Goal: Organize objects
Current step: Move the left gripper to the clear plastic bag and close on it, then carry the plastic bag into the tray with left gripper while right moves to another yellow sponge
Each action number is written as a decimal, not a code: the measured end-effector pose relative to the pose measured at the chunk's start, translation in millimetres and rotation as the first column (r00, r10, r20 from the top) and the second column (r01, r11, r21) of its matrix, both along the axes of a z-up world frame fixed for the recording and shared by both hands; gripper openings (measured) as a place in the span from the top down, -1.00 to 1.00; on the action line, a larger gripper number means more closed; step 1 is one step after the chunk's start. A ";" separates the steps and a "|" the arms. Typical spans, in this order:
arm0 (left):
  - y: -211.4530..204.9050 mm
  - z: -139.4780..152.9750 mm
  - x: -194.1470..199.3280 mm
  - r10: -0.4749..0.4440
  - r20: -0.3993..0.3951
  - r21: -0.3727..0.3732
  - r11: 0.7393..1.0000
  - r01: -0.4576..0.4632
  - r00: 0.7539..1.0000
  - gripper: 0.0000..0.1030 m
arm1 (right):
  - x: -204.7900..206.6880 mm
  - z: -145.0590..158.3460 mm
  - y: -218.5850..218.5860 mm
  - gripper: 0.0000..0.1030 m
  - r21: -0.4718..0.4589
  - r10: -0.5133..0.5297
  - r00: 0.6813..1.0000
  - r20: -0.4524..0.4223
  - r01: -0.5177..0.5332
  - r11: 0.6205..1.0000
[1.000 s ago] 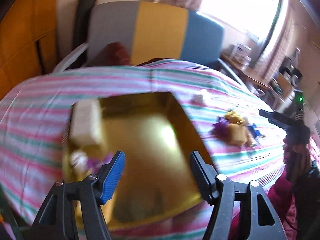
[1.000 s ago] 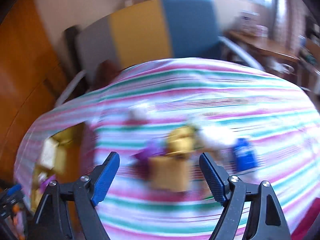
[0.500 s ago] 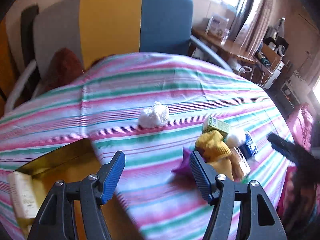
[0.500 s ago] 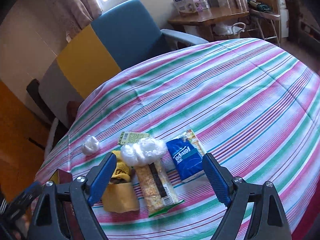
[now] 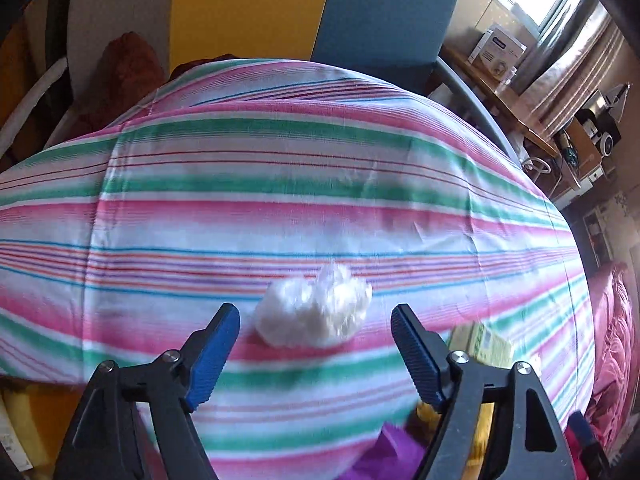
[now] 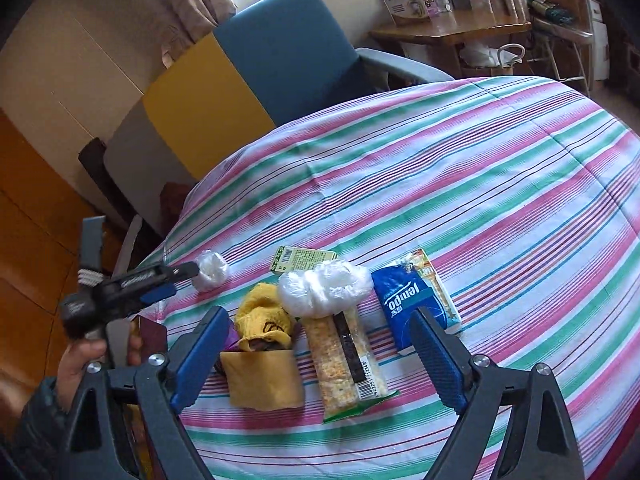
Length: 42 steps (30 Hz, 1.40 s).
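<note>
Lying on striped cloth: two plastic wads, one tissue pack.

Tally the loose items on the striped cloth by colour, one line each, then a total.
White plastic wads: 2, the small wad and the large wad
Yellow cloths: 2, the crumpled cloth and the flat cloth
Blue: 1, the tissue pack
Green: 1, the small box
Tan: 1, the cracker pack
Total: 7
</note>
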<state>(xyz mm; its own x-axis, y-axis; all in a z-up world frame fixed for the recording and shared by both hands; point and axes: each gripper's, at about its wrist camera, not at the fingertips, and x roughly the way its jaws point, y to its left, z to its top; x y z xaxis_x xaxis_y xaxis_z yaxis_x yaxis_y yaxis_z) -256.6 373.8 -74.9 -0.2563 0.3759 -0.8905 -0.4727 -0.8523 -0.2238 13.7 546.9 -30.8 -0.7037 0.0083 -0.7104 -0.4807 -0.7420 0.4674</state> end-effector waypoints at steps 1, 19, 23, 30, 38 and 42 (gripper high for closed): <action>5.4 -3.7 -2.8 0.002 -0.007 -0.019 1.000 -0.003 1.000 -0.54 | 0.0 -0.6 0.4 -0.79 -0.005 0.000 1.000 0.000 0.000 1.000; -33.7 38.9 92.7 -0.142 -0.115 -0.048 0.989 0.137 0.983 0.32 | -1.7 -7.4 10.1 -0.74 -0.007 -0.041 0.999 0.029 0.041 0.999; -63.6 58.2 136.1 -0.174 -0.148 -0.020 0.985 0.173 0.974 0.31 | -11.1 -10.7 -1.5 -0.71 -0.005 0.032 0.999 0.044 -0.032 0.999; -111.4 69.0 179.1 -0.169 -0.192 0.029 0.984 0.177 0.967 0.31 | -29.6 -15.7 -40.5 -0.71 0.052 0.202 0.974 0.100 -0.208 0.977; -184.3 70.4 208.4 -0.079 -0.191 0.068 0.993 0.093 0.978 0.31 | -61.4 -33.3 -91.3 -0.78 0.108 0.344 0.911 0.228 -0.375 0.921; -230.8 67.4 215.6 -0.006 -0.181 0.084 0.996 0.022 0.983 0.31 | -79.4 -53.4 -103.7 -0.78 0.113 0.359 0.879 0.313 -0.409 0.905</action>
<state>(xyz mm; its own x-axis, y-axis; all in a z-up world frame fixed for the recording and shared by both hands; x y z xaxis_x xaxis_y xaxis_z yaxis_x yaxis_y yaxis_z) -41.0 143.0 -7.5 -0.4042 0.4529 -0.7947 -0.5238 -0.8269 -0.2048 -65.7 443.2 -84.2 -0.4494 -0.0833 -0.8894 -0.2326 -0.9504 0.2065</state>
